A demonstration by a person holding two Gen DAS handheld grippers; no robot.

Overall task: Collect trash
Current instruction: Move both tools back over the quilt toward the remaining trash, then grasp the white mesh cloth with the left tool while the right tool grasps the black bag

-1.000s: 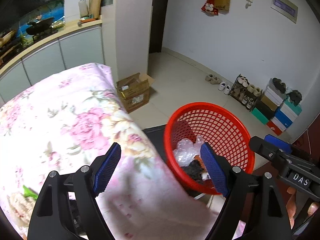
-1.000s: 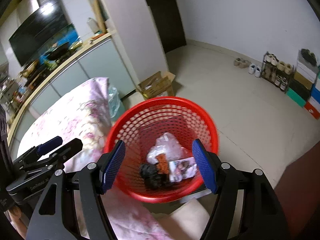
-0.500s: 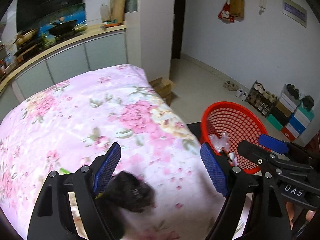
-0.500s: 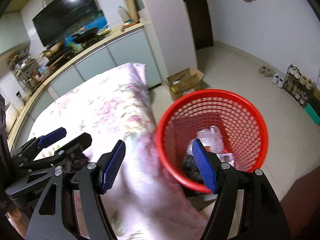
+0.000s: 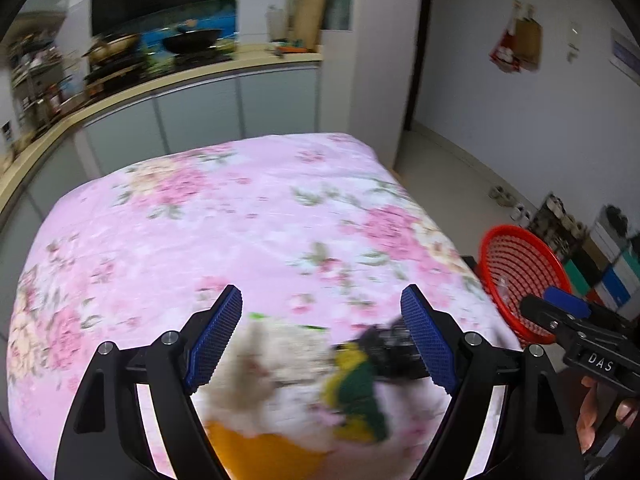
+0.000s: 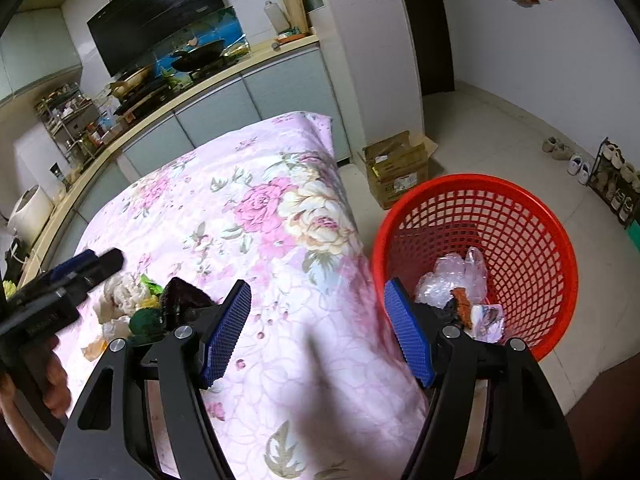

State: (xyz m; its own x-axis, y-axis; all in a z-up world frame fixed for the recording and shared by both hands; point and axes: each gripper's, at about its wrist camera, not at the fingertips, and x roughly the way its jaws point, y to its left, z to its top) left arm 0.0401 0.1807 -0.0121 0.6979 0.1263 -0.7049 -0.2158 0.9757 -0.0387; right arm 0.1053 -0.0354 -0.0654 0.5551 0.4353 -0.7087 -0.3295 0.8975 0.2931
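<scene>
A pile of trash lies on the pink floral tablecloth (image 5: 240, 232): white crumpled paper (image 5: 276, 376), a green and yellow scrap (image 5: 358, 388), a black piece (image 5: 390, 346) and an orange piece (image 5: 260, 454). My left gripper (image 5: 322, 340) is open just above the pile, its pads either side of it. The pile also shows in the right wrist view (image 6: 140, 304). My right gripper (image 6: 318, 332) is open and empty over the table's edge, beside the red mesh basket (image 6: 532, 248), which holds clear plastic and wrappers (image 6: 460, 280).
The basket (image 5: 520, 276) stands on the floor right of the table. A cardboard box (image 6: 400, 168) sits on the floor behind it. Shoe racks (image 6: 616, 184) line the right wall. A kitchen counter (image 5: 160, 84) runs behind the table.
Both grippers swung left from the basket towards the table. The left gripper came over the trash pile. Both stayed open.
</scene>
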